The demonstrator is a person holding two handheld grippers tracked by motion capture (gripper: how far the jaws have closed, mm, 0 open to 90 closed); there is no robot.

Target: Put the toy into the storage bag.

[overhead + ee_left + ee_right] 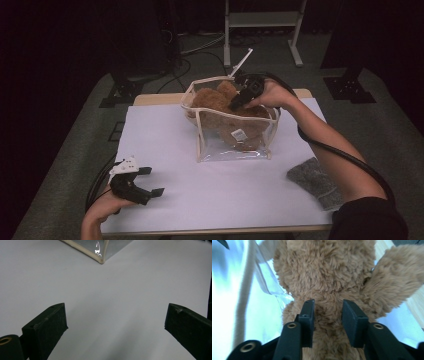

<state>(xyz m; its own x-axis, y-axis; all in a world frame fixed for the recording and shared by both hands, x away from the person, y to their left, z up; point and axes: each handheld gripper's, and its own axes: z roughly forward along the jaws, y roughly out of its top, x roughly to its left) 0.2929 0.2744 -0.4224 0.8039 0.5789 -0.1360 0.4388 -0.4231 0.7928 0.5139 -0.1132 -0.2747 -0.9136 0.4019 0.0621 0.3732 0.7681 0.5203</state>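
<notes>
One brown plush teddy bear (226,112) is seen inside one clear plastic bag with cream piping (202,145), which stands upright toward the far middle of one white tabletop (200,195). One white label (239,134) is visible on the bear through the bag's front wall. One cream strap or pull (242,62) sticks up & away from the bag's far rim.

Two grippers are counted, one per hand. The right gripper (239,100) is lowered into the bag's open top from the far right side. In the right gripper view its two black jaws are set partly apart w/ the bear's fur between them; the pads (308,312) lie at the fur's surface, approx. at the narrow part below the head. Whether the fur is actually pinched can't be told. One bear limb (394,280) is spread out to the right in that view, w/ bag plastic (270,282) at left.

The left gripper (150,181) is held low over the near left corner of the tabletop, well apart from the bag. Its two jaws are spread wide w/ nothing between them; in the left gripper view bare tabletop lies below and one bag corner (100,259) is seen ahead.

One grey felt-like cloth (312,180) lies flat near the right edge of the tabletop, apart from the bag.
</notes>
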